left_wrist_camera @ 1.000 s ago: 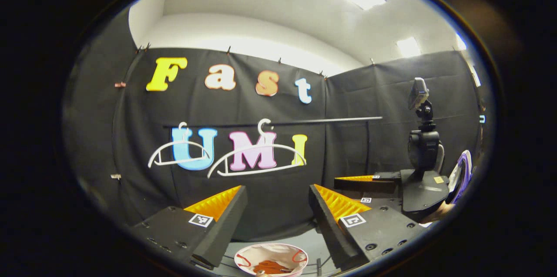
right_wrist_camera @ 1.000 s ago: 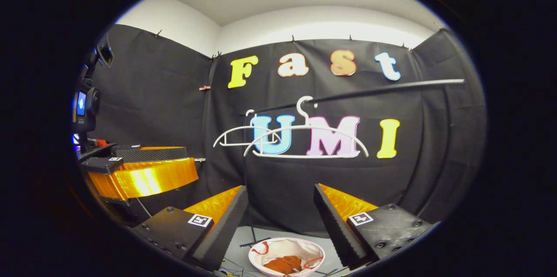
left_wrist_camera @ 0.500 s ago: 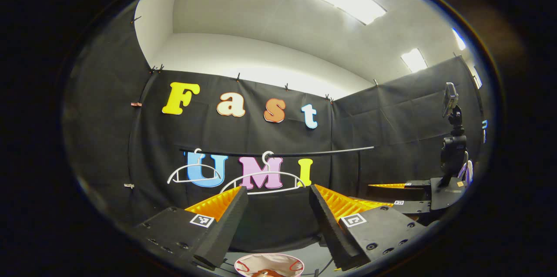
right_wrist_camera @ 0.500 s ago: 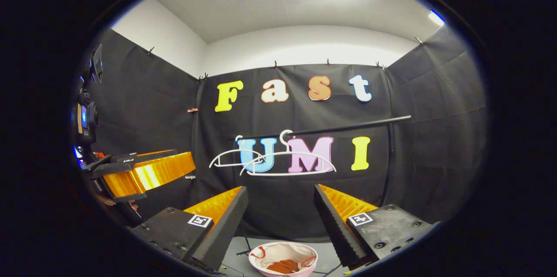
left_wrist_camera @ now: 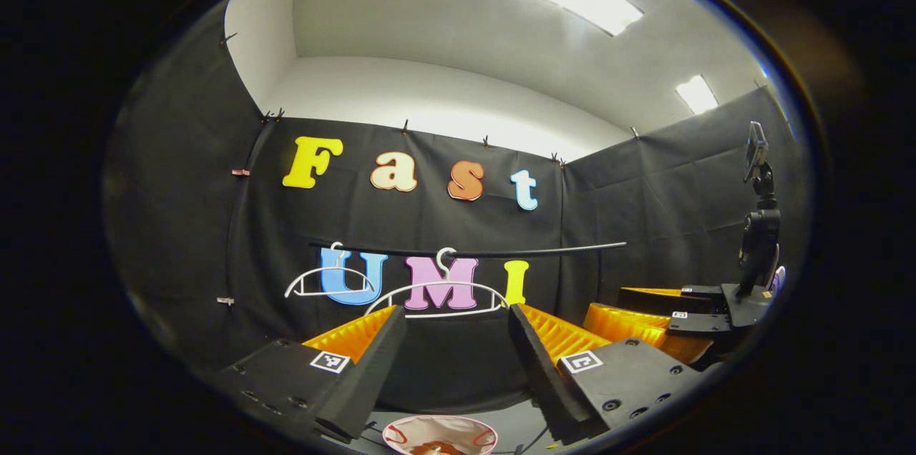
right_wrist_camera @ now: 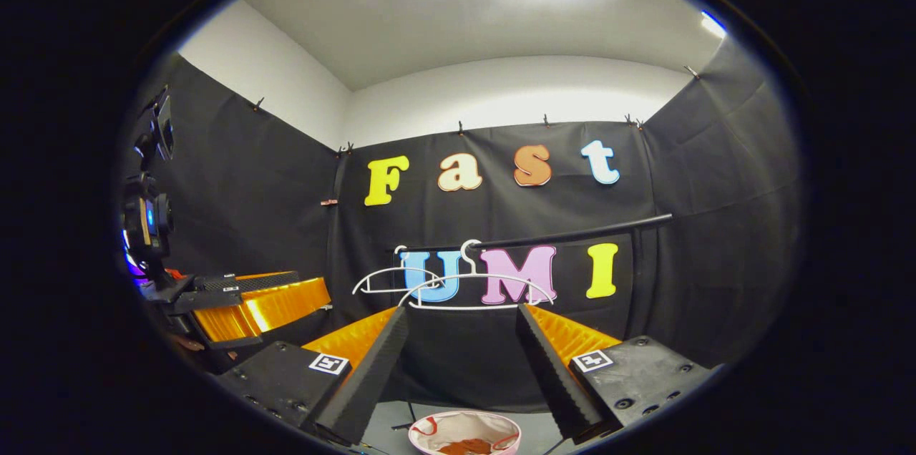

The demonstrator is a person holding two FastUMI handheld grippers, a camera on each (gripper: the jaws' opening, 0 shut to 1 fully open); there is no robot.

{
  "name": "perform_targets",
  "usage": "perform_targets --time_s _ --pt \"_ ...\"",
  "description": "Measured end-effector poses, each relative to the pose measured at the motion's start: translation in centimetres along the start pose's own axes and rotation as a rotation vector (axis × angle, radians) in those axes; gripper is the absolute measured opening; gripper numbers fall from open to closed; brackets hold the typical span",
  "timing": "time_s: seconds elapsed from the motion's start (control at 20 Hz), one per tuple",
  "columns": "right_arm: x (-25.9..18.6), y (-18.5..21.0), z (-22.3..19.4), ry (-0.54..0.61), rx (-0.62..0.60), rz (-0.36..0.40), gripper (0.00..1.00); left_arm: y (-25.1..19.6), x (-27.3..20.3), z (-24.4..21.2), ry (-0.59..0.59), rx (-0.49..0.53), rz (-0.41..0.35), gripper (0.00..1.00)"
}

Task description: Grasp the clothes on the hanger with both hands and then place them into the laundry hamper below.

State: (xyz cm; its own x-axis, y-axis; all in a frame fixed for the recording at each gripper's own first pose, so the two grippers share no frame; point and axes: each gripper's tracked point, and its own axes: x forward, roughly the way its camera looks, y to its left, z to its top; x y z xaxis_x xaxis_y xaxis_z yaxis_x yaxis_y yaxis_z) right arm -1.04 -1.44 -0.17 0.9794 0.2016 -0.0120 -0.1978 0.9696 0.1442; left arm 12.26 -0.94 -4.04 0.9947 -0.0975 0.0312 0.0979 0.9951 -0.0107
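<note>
While both hangers on the rail [left_wrist_camera: 465, 252] hang bare, the clothes [right_wrist_camera: 465, 446] already lie as a rust-brown heap inside the laundry hamper [right_wrist_camera: 429, 432], which stands on the floor below the rail and slightly forward of it. The left gripper [left_wrist_camera: 456, 326] is held below the rail with its fingers spread wide and nothing between them; the black wall cloth shows through the gap. The right gripper [right_wrist_camera: 461, 330] is likewise spread apart and empty, level with the lower bar of the nearer hanger [right_wrist_camera: 476, 290], which hangs from the rail just beside the farther hanger [right_wrist_camera: 386, 281]. In the right gripper view the left gripper appears off to the side of the rail, well apart from both hangers, and in the left gripper view the right one sits at the far edge in the same way. Judged from this, the placing step looks finished and the hands are clear of the hamper. If any garment remained, the next move would call for bringing both grippers up to the rail together; with none on either hanger, only pulling back seems left.
</note>
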Motion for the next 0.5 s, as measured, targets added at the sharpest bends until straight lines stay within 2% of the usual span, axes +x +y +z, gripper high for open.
perform_targets --time_s 0.25,0.4,0.5 --pt "0.9 -1.4 -0.5 0.018 0.007 -0.002 0.97 -0.7 0.9 -0.2 0.003 0.026 -0.006 0.91" --pt "1.0 -0.9 0.0 0.007 -0.009 0.008 1.00 -0.8 1.0 -0.1 0.006 0.022 -0.014 0.91" --pt "0.9 -0.3 0.2 -0.002 0.018 0.027 0.98 -0.3 0.8 0.5 -0.008 0.017 0.009 0.91"
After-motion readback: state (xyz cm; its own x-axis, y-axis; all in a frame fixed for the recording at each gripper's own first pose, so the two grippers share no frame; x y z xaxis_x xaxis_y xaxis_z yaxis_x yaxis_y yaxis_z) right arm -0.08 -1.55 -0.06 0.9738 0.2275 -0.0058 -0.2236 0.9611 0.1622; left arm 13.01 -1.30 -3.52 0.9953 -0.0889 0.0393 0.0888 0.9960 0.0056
